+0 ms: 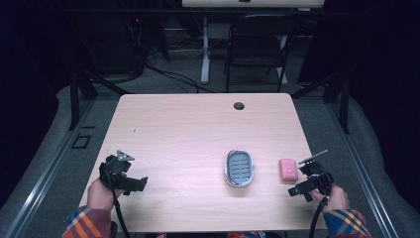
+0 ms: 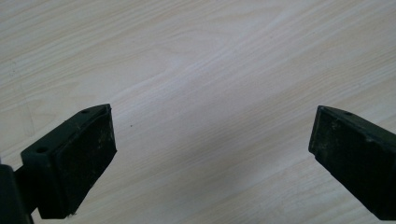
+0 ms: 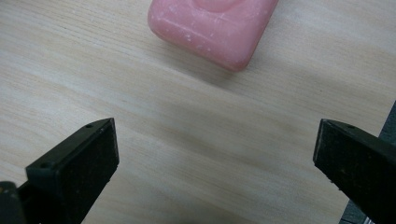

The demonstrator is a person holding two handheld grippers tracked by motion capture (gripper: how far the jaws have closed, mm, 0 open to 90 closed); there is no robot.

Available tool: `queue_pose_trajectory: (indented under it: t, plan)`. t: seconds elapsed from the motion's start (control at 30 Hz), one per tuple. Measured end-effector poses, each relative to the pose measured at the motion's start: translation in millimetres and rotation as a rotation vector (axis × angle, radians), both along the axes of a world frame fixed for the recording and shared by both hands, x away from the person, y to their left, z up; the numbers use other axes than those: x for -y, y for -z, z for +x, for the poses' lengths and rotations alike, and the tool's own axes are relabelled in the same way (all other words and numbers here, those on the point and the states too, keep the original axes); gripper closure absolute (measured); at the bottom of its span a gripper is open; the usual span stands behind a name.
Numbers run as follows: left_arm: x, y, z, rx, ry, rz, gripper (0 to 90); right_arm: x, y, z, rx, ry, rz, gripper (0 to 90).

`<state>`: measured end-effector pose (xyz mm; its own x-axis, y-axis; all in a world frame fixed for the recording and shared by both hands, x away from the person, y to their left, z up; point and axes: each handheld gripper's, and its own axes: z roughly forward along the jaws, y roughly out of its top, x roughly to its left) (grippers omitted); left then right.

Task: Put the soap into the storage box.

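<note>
Soap (image 1: pixel 288 169) sits bare on the bench (image 1: pixel 188 134), right side, near edge, untouched. Dish (image 1: pixel 240 168) is just left of it, apart, with a clear gap between them. My read: the job is soap into dish, and nothing is done yet. Approach, grasp, lift, carry left and drop are all left.

Right tongs (image 1: pixel 300 188) are near the soap, just on its near-right side, not touching. Jaws stand wide apart with nothing between them. In the right gripper view the soap (image 3: pixel 212 28) lies ahead of the jaws, past the tips, at the top edge of frame.

Left tongs (image 1: pixel 134 184) rest at the near-left of the bench, well apart from both things. Jaws are also spread, with bare wood between them in the left gripper view.

Soap look: pink rounded bar, matte, white speckles on the surface, soft edges, shallow dent on top. It lies flat and a bit skewed to the jaws. Dish is an oval grey tray with a slotted insert, empty.
</note>
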<state>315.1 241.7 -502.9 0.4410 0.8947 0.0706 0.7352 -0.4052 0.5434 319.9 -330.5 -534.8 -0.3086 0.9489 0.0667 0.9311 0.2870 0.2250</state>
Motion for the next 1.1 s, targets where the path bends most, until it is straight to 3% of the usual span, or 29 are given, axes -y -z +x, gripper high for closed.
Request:
queue_pose_trajectory:
  t: [0.27, 0.3, 0.57, 0.6, 0.77, 0.93, 1.1]
  plan:
    - [-1.4, -1.7, 0.0, 0.011, -0.020, -0.029, 0.5, -0.1, -2.1, -2.5, 0.002, -0.004, -0.005, 0.0]
    - [-1.9, -1.8, 0.1, 0.008, -0.021, -0.031, 0.5, -1.7, -0.1, -3.4, 0.023, 0.017, 0.013, 0.0]
    - [0.1, -0.3, 2.0, -0.005, -0.010, -0.018, 0.5, -3.9, -2.2, -2.6, 0.007, -0.004, 0.001, 0.0]
    - [0.1, -0.3, 2.0, -0.004, -0.009, -0.017, 0.5, -4.5, -1.0, -3.6, 0.024, 0.010, 0.020, 0.0]
    - [-0.6, 0.2, 1.6, -0.005, -0.009, -0.015, 0.5, -4.3, -5.1, -3.0, 0.026, 0.000, 0.008, 0.0]
    - [0.2, 0.6, 2.0, -0.011, -0.010, -0.014, 0.5, -5.7, -7.1, -2.4, 0.044, 0.016, 0.024, 0.0]
    - [0.4, 0.6, 2.2, -0.018, -0.001, -0.006, 0.5, -4.3, -11.4, 0.5, 0.047, 0.041, 0.076, 0.0]
